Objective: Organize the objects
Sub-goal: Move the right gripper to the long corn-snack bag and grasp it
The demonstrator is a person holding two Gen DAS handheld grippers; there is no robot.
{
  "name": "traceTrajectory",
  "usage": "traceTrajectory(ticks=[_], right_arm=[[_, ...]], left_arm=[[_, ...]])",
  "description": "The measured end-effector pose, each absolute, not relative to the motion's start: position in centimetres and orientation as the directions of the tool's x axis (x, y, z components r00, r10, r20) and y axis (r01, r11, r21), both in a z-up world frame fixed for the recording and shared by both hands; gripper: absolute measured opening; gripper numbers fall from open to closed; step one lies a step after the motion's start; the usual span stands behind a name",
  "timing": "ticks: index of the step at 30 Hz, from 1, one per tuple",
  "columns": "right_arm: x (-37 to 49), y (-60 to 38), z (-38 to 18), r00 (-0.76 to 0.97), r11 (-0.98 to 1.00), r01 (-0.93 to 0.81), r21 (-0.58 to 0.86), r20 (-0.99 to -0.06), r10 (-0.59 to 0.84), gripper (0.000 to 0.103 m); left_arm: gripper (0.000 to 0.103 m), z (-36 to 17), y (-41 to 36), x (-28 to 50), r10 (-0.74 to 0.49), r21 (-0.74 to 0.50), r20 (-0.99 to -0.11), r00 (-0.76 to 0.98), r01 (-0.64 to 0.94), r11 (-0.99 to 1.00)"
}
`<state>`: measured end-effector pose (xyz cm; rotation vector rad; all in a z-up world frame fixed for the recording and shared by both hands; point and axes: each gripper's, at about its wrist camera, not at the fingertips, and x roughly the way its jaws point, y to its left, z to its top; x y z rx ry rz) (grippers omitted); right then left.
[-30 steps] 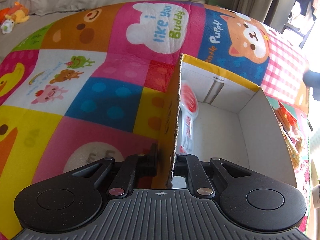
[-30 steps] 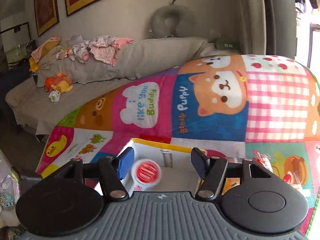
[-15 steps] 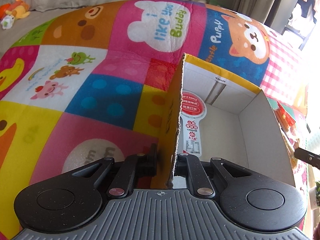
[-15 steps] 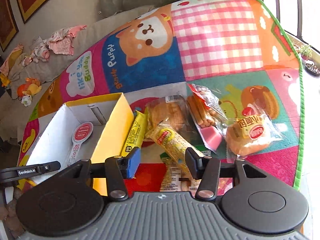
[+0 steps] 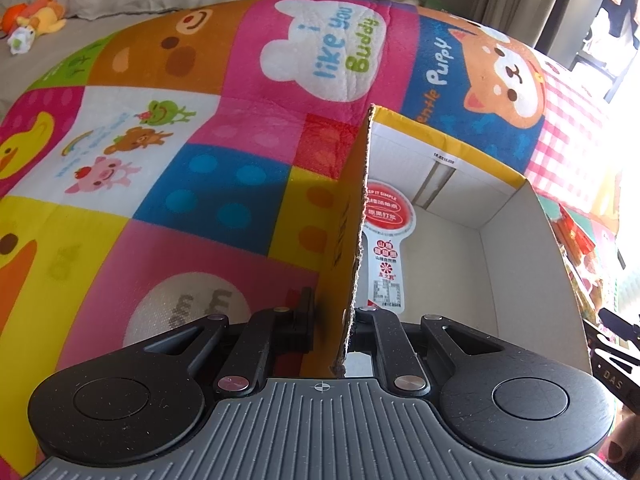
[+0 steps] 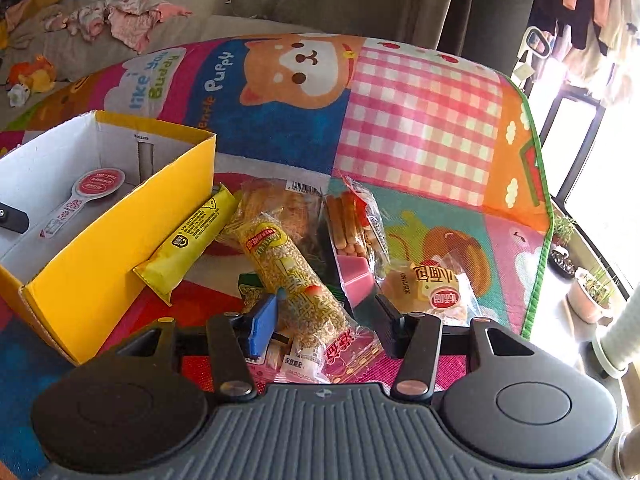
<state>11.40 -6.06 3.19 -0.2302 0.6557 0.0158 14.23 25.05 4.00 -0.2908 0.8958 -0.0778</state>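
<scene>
A yellow cardboard box (image 6: 100,240) with a white inside stands on the play mat. My left gripper (image 5: 334,312) is shut on the box's near left wall (image 5: 352,240). A red-and-white lollipop-shaped packet (image 5: 386,240) lies flat inside the box; it also shows in the right wrist view (image 6: 84,196). My right gripper (image 6: 326,316) is open, its fingers either side of a long corn snack packet (image 6: 296,280) in a pile of snacks to the right of the box.
The pile holds a yellow stick packet (image 6: 192,240) leaning on the box, a biscuit-stick tray (image 6: 354,232), a wrapped bun (image 6: 432,292) and a green packet (image 6: 250,288). The colourful mat (image 6: 420,120) ends at a green edge on the right. A sofa (image 6: 120,40) with clothes lies behind.
My right gripper has let the lollipop-shaped packet go into the box, swung right and come down over the snack pile, around the corn packet. The left gripper stays on the box wall.
</scene>
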Motion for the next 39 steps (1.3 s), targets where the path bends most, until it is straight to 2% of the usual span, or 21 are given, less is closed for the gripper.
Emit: traceTrajectory(ticks=[4, 6, 9, 17, 19, 21, 24, 28, 30, 32, 36, 39], right_arm=[[11.7, -6.6, 3.1, 0.779, 0.987, -0.071, -0.142, -0.626, -0.034, 0.049], [11.0, -6.9, 3.5, 0.772, 0.992, -0.075, -0.099, -0.635, -0.005, 0.035], [9.1, -7.3, 4.2, 0.754, 0.997, -0.073, -0.017, -0.655, 0.044, 0.03], [0.8, -6.5, 3.6, 0.714, 0.987, -0.099, 0.124, -0.682, 0.158, 0.03], [-1.2, -5.5, 3.4, 0.733, 0.989, -0.11, 0.099, -0.664, 0.148, 0.031], [-2.4, -4.5, 3.4, 0.759, 0.992, -0.113, 0.053, -0.64, 0.121, 0.037], [-2.8, -3.8, 3.7, 0.777, 0.992, -0.127, 0.028, -0.618, 0.117, 0.038], [-2.2, -4.5, 5.5, 0.774, 0.994, -0.083, 0.069, -0.624, 0.108, 0.039], [-2.2, -5.5, 6.8, 0.773, 0.992, -0.053, 0.118, -0.624, 0.115, 0.051], [-2.4, -6.6, 7.9, 0.77, 0.988, -0.023, 0.15, -0.628, 0.113, 0.056], [-2.3, -7.3, 8.0, 0.761, 0.992, 0.01, 0.126, -0.644, 0.074, 0.057], [-0.8, -7.2, 6.6, 0.73, 0.986, 0.03, 0.162, -0.678, 0.089, 0.057]], left_arm=[[0.012, 4.0, 25.1, 14.2, -0.191, -0.285, -0.758, 0.624, -0.052, 0.957], [0.012, 4.0, 25.1, 14.2, -0.191, -0.285, -0.758, 0.624, -0.054, 0.957], [0.012, 3.9, 25.1, 14.2, -0.195, -0.291, -0.755, 0.626, -0.054, 0.955], [0.012, 3.9, 25.2, 14.0, -0.195, -0.299, -0.752, 0.63, -0.061, 0.952], [0.012, 3.9, 25.2, 14.0, -0.193, -0.298, -0.752, 0.63, -0.064, 0.952], [0.012, 4.0, 25.1, 14.1, -0.189, -0.294, -0.755, 0.628, -0.066, 0.954], [0.012, 4.1, 25.1, 14.1, -0.185, -0.292, -0.772, 0.609, -0.081, 0.953], [0.013, 4.3, 25.2, 13.9, -0.187, -0.295, -0.785, 0.59, -0.091, 0.951], [0.013, 4.2, 25.2, 13.5, -0.184, -0.292, -0.781, 0.597, -0.088, 0.952], [0.013, 4.1, 25.2, 12.8, -0.18, -0.295, -0.769, 0.613, -0.09, 0.951], [0.015, 4.0, 25.6, 12.1, -0.198, -0.341, -0.759, 0.62, -0.12, 0.933], [0.015, 4.0, 25.6, 12.1, -0.2, -0.343, -0.76, 0.618, -0.12, 0.932]])
